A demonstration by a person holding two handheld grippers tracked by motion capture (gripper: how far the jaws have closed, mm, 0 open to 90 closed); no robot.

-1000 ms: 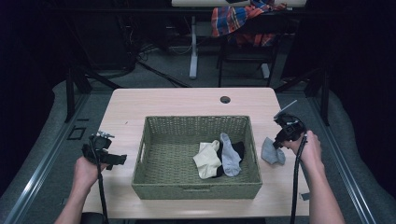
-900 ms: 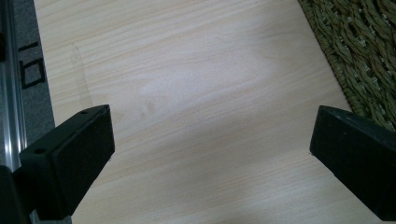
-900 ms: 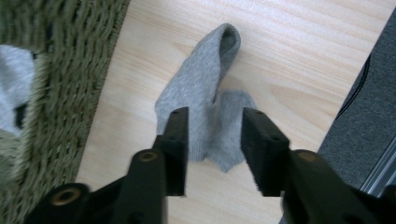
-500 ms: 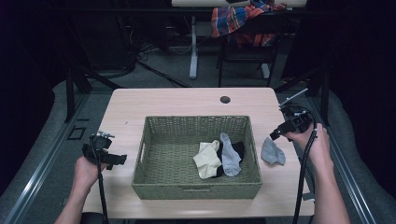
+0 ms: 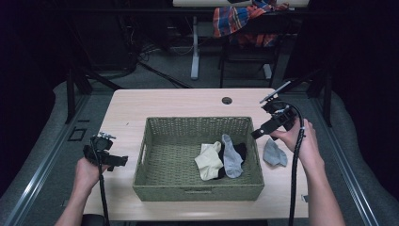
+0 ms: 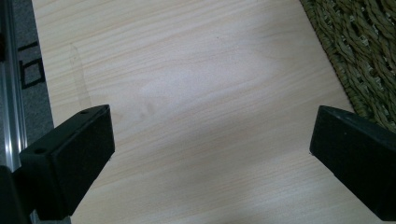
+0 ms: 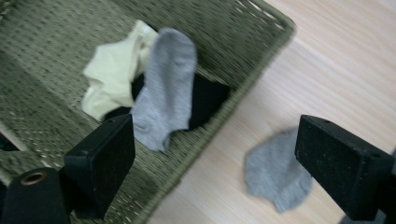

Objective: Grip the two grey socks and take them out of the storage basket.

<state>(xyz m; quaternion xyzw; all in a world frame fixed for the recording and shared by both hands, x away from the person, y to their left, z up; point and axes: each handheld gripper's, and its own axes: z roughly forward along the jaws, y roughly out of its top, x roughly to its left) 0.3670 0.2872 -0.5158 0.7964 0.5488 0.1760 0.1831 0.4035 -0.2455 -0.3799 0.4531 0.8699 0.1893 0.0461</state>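
While L gripper (image 6: 210, 154) sits wide open & empty, R gripper (image 7: 212, 172) just opened, above grey sock (image 7: 275, 175).

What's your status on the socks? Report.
Right hand-held gripper open, empty, jaws just opened. Left hand-held gripper open over bare table. Grey sock on table beside basket. Nothing in the way.

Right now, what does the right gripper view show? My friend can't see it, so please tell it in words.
The right gripper hangs with its black jaws wide open and nothing between them, above a grey sock lying on the wooden table. Beside it, the green woven basket holds a yellow sock, a second grey sock and a black one.
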